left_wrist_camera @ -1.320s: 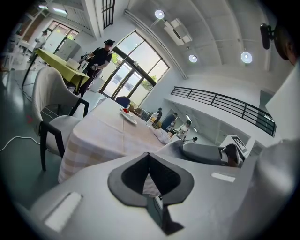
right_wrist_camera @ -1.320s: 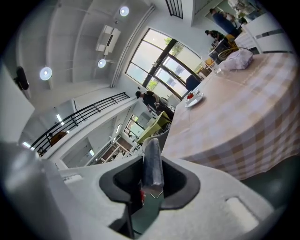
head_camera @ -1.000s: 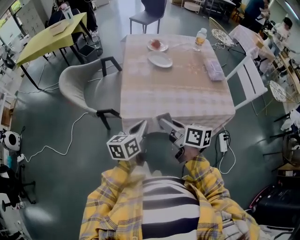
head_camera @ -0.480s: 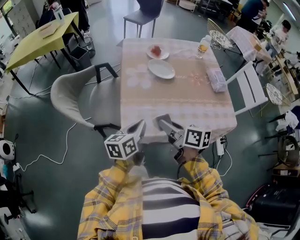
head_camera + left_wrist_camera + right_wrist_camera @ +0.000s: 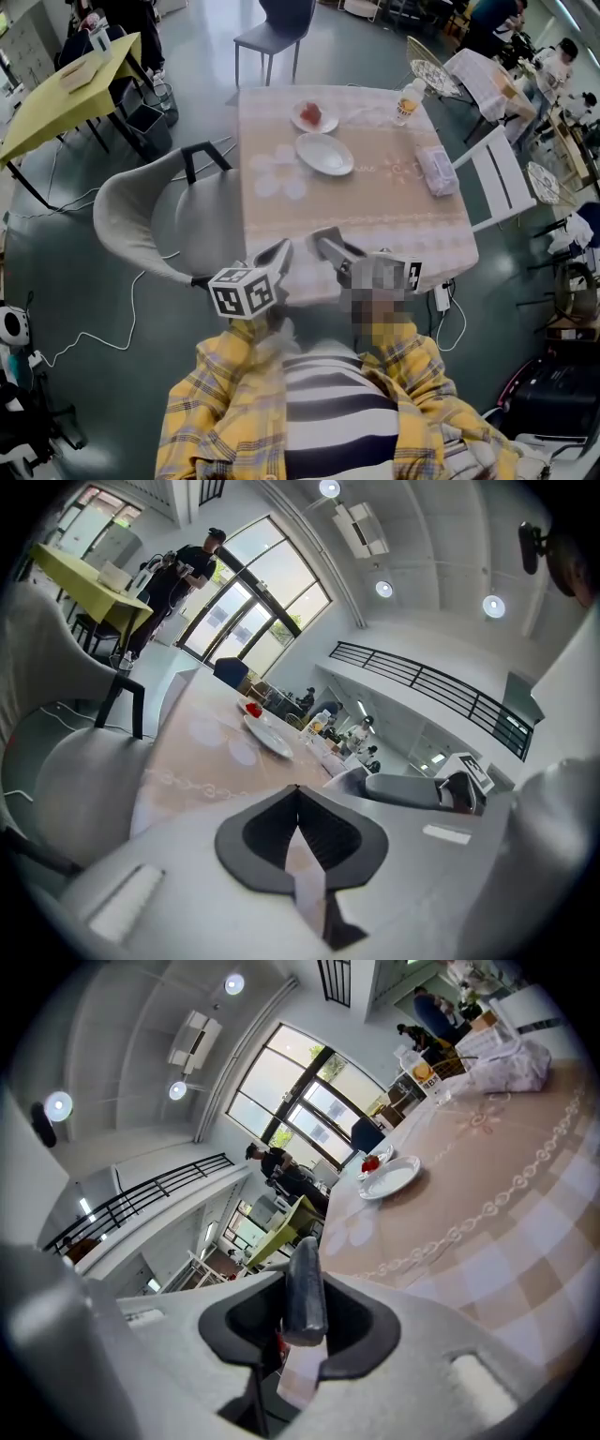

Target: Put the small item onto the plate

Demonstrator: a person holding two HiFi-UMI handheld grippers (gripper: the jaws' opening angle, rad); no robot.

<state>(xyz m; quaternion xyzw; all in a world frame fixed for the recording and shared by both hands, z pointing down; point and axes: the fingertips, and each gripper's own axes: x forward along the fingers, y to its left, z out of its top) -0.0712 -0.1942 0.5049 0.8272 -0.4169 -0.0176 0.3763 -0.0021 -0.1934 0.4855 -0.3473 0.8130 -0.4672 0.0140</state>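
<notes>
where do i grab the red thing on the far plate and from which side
Pinch the red item across its rounded middle, coming from straight above. It sits inside the far plate, whose rim would probably get in the way of a low sideways approach.

Matt patterned tablecloth (image 5: 375, 211), glossy white plate (image 5: 324, 153), smooth grey plastic chair (image 5: 131, 220), clear plastic bottle (image 5: 406, 91)
</notes>
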